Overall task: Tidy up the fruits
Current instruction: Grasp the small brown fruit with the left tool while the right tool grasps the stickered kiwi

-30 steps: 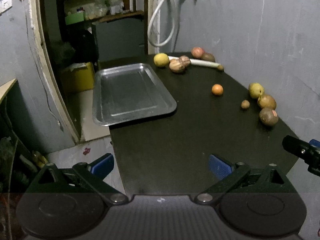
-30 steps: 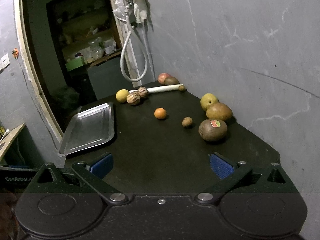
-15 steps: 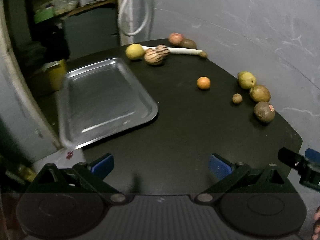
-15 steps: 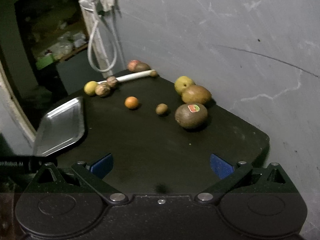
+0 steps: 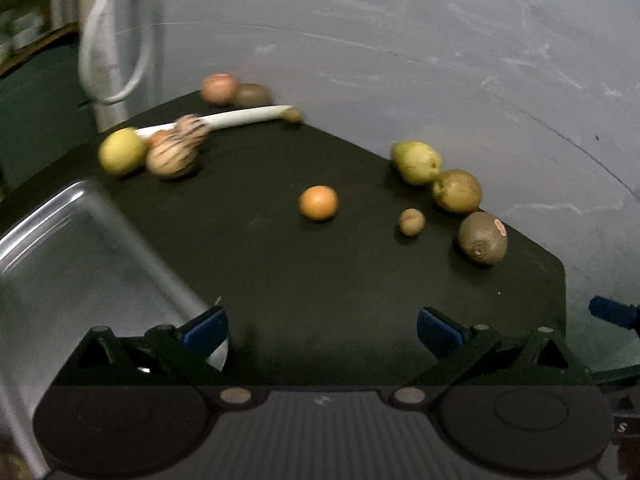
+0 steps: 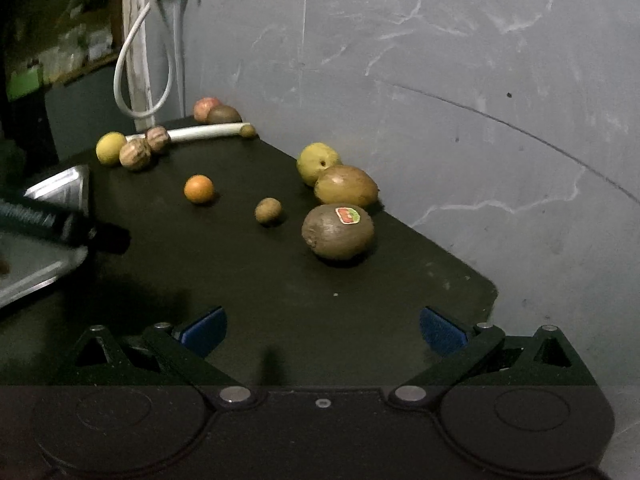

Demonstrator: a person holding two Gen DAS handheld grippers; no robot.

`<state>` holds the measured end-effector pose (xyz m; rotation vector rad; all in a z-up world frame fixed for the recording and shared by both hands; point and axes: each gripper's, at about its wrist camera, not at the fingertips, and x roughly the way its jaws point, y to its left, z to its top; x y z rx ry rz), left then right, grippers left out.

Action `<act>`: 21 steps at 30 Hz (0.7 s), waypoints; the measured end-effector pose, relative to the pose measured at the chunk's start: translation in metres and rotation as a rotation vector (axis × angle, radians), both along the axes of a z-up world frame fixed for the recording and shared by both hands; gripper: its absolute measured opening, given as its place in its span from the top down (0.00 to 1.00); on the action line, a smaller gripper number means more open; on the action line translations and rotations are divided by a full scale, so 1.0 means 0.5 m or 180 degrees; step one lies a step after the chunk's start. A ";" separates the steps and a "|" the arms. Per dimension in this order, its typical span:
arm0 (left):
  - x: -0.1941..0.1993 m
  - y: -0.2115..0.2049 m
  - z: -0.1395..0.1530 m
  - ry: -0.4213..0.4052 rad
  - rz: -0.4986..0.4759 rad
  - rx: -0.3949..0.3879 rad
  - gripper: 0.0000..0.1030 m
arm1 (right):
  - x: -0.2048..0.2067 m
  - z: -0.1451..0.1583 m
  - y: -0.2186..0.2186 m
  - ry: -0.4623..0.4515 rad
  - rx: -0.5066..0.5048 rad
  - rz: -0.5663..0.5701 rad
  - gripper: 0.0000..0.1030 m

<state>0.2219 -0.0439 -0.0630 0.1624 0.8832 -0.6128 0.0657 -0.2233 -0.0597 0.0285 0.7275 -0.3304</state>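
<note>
Several fruits lie on a black table [image 5: 320, 280]. An orange [image 5: 318, 202] sits mid-table, also in the right wrist view [image 6: 199, 189]. A stickered kiwi [image 6: 338, 231], a small brown fruit [image 6: 268, 210], a brown pear [image 6: 346, 186] and a yellow pear [image 6: 318, 162] lie by the wall. A lemon [image 5: 122, 156] and striped fruits [image 5: 172, 157] lie at the back. A metal tray [image 5: 72, 264] is at the left. My left gripper [image 5: 322, 326] is open and empty at the tray's corner. My right gripper [image 6: 323, 326] is open and empty, short of the kiwi.
A white stalk [image 6: 208, 131], a red apple [image 6: 206, 107] and another brown fruit [image 6: 224, 114] lie at the far end. A grey wall [image 6: 440, 80] borders the table's right side. A white hose [image 6: 140, 60] hangs at the back. The left gripper's body [image 6: 44, 220] shows over the tray.
Both grippers have moved forward and turned right toward the fruits by the wall. The tray has slid to the left edge of both views. Both stay open.
</note>
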 end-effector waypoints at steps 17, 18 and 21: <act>0.127 -0.171 -0.061 0.0217 -0.0436 -0.0106 0.03 | 0.116 -0.021 -0.148 0.0304 -0.0017 0.0940 0.02; 0.131 -0.178 -0.065 0.0224 -0.0433 -0.0089 0.05 | 0.125 -0.026 -0.152 0.0304 -0.0005 0.0990 0.02; 0.140 -0.193 -0.073 0.0221 -0.0431 -0.0058 0.08 | 0.151 -0.037 -0.161 0.0313 0.0004 0.1187 0.08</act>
